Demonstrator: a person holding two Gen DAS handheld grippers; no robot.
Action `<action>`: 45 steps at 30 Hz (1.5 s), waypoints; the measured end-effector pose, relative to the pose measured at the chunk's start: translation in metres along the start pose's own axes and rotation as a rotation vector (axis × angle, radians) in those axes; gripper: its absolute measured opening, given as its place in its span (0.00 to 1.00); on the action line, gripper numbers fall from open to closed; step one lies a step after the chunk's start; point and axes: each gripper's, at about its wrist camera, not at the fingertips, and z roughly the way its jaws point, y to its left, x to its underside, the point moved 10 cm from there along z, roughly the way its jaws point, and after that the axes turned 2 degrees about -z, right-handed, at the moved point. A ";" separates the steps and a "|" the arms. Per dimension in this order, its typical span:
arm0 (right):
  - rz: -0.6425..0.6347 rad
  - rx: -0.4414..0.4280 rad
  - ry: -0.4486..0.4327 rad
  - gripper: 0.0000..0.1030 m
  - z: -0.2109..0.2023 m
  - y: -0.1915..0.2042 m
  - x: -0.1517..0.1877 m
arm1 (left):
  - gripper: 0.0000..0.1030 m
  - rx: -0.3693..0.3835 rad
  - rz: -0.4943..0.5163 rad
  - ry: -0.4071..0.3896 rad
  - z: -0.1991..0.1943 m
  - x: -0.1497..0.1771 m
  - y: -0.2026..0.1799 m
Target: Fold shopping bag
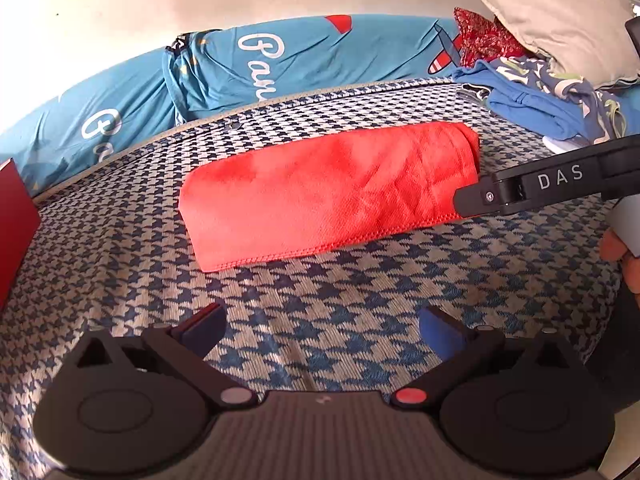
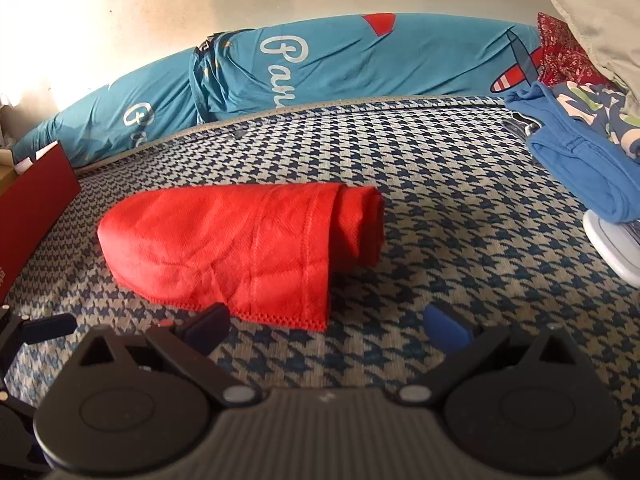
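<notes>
a bed covered by a blue-and-white houndstooth woven mat point(image 1: 320, 320) carries one red non-woven fabric shopping bag point(image 1: 328, 188), already doubled into a thick oblong bundle with a stitched hem along its near edge. the bundle's long axis runs left to right across both views, and it lies ahead of both tools, resting free on the mat. behind it, against the wall, stretches one long teal printed bolster point(image 1: 240, 68); a heap of blue and patterned clothes point(image 1: 536, 108) and one beige pillow point(image 1: 560, 12) sit at the far right, and one dark red box point(image 1: 16, 220) stands at the left edge.

the right tool point(image 2: 328, 326) is the nearer of the two: its left finger sits just beside the bag's hanging front flap, and seen from the left wrist its black arm reaches over to the bundle's right end. the left tool point(image 1: 322, 322) hovers farther back, apart from the cloth. both tools are spread wide and carry nothing. any further fold would likely start from the right end.

count: one bag, two tools, one bolster, one pillow, one box.
</notes>
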 end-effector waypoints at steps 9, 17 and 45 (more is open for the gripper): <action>0.044 -0.003 0.062 1.00 -0.004 0.001 0.018 | 1.00 -0.014 -0.021 0.013 -0.009 0.009 -0.005; 0.035 -0.001 0.079 1.00 -0.010 0.005 0.028 | 1.00 -0.002 -0.023 0.014 -0.016 0.016 -0.012; -0.097 -0.005 0.100 1.00 -0.024 0.010 0.035 | 1.00 -0.062 0.006 0.058 -0.026 0.035 -0.018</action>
